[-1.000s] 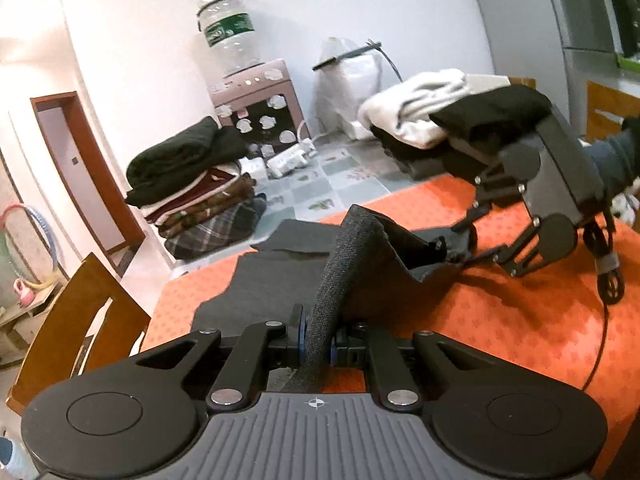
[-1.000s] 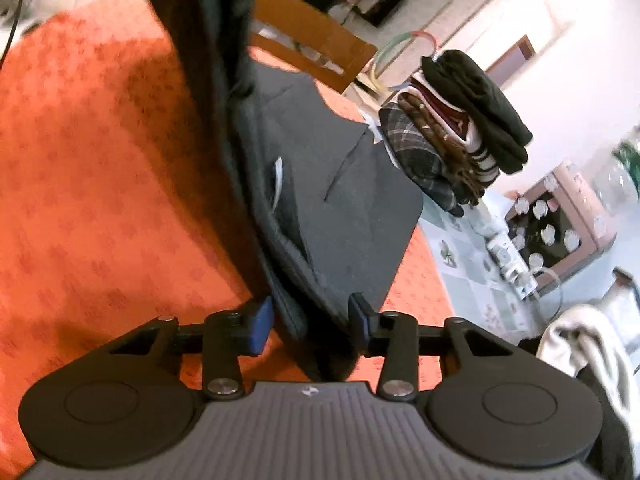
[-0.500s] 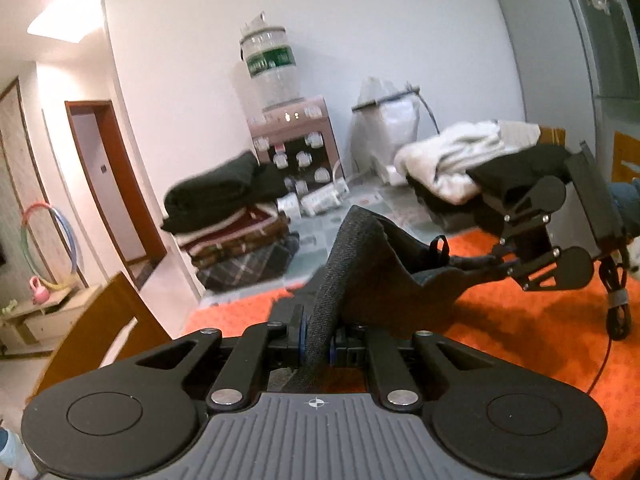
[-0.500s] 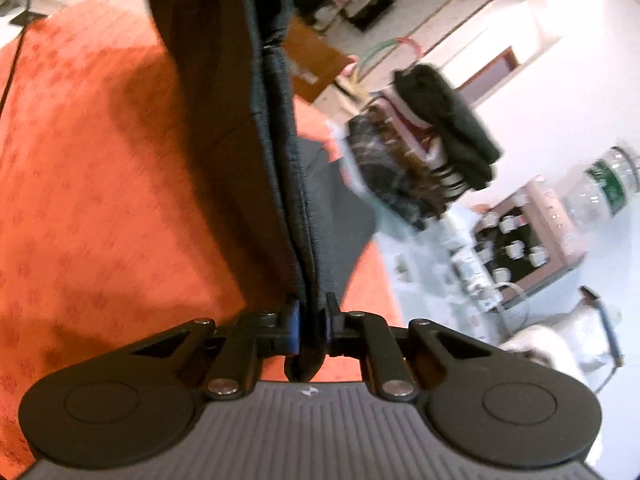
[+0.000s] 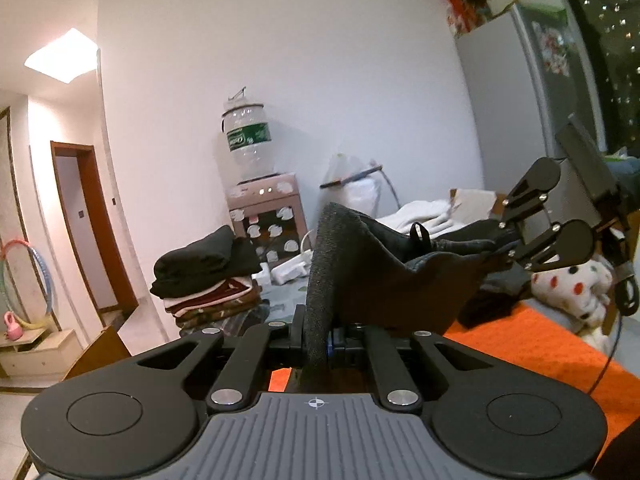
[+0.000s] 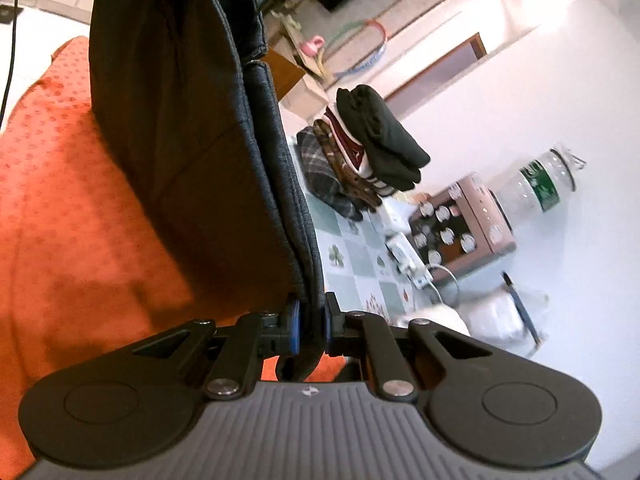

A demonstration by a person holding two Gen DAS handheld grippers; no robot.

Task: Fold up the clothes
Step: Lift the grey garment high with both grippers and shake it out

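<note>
Holding the dark grey garment [image 5: 380, 276] by its thick waistband, your left tongs [image 5: 318, 338] are pinched tight on the fabric at the lower centre of the left wrist view. From there the cloth sags like a hammock toward the right edge of the frame, where your right tongs [image 5: 506, 246] grip its far end. A small dark loop [image 5: 420, 232] stands up from the upper edge of the cloth.

In the right wrist view your right tongs [image 6: 312, 324] have just been closing and now clamp a folded seam of the same garment [image 6: 192, 132], blue pads pressed against it on both sides. The cloth rises from the tongs to the top of the frame and blocks most of the upper left, with the orange surface [image 6: 48, 184] below and to the left of it.

Around you: a stack of folded clothes [image 5: 208, 276] sits left of centre in the left wrist view, a black piece on top. Behind it a water dispenser [image 5: 266, 212] carries an upturned bottle [image 5: 247, 142]. White cloth [image 5: 426, 216] lies behind the hanging garment, and a spotted white item [image 5: 572, 292] rests at the right, beside the orange surface [image 5: 532, 344]. A grey fridge [image 5: 516, 92] fills the upper right, a hoop [image 5: 24, 284] leans at the far left, and a brown-framed doorway [image 5: 86, 220] stands beside it.
</note>
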